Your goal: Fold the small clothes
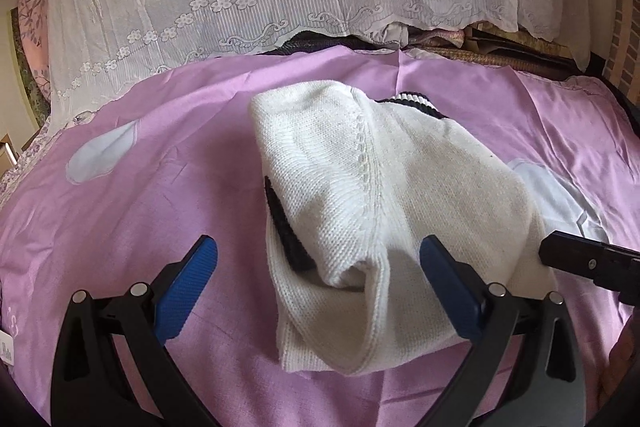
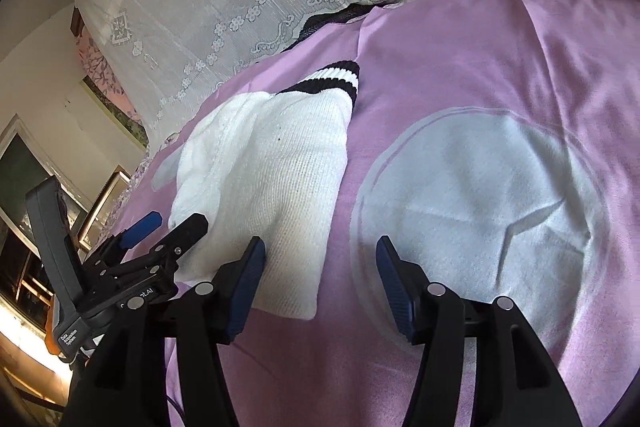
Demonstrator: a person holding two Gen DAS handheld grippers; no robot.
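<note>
Blue-padded fingers (image 1: pixel 200 291) of the left gripper (image 1: pixel 318 287) stand wide, straddling the near edge of the folded white knit garment (image 1: pixel 392 187) without pinching it. Right gripper (image 2: pixel 320 291) gapes empty just beside it, over the pink bedsheet (image 2: pixel 460 47).

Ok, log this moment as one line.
white knit garment: folded on pink sheet | left tool: open, empty | right tool: open, empty
</note>
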